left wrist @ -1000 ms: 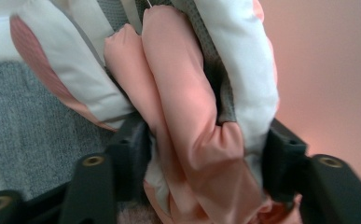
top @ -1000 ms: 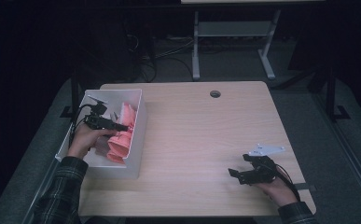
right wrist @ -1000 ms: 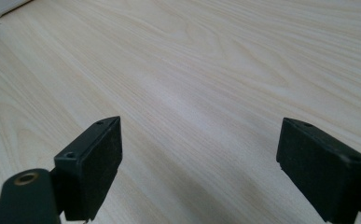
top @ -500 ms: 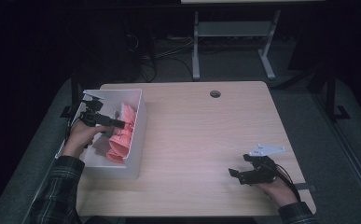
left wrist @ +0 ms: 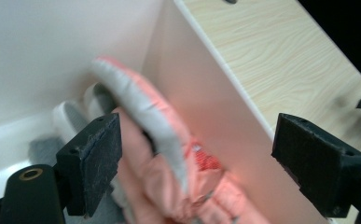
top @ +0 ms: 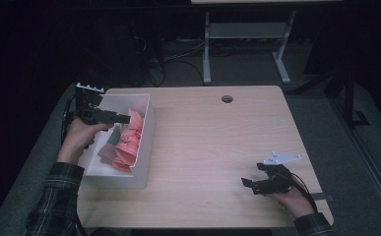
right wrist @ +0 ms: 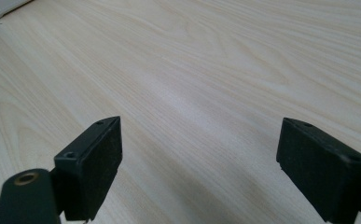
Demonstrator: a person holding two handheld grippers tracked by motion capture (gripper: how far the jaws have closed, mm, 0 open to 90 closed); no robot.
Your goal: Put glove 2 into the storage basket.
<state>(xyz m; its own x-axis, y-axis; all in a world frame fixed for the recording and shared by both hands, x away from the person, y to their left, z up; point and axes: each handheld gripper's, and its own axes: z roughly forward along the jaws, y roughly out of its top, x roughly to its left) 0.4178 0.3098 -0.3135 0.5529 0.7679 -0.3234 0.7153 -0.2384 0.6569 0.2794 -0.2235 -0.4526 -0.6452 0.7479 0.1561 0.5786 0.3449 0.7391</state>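
The pink gloves (top: 129, 140) lie in the white bin (top: 146, 147), along its right wall, long axis running front to back. The left tongs (top: 124, 118) hang just above them, jaws just opened wide and empty. The right tongs (top: 247, 184), also open and empty, rest on the worktop (top: 217, 142) well right of the bin.

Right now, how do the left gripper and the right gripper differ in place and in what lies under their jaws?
The left gripper hangs over the white bin, above the pink gloves; the right gripper sits low near the table's near right corner, over bare wood. The left gripper's jaws have just been opening, with nothing pressed between them. Both stand open and hold nothing.
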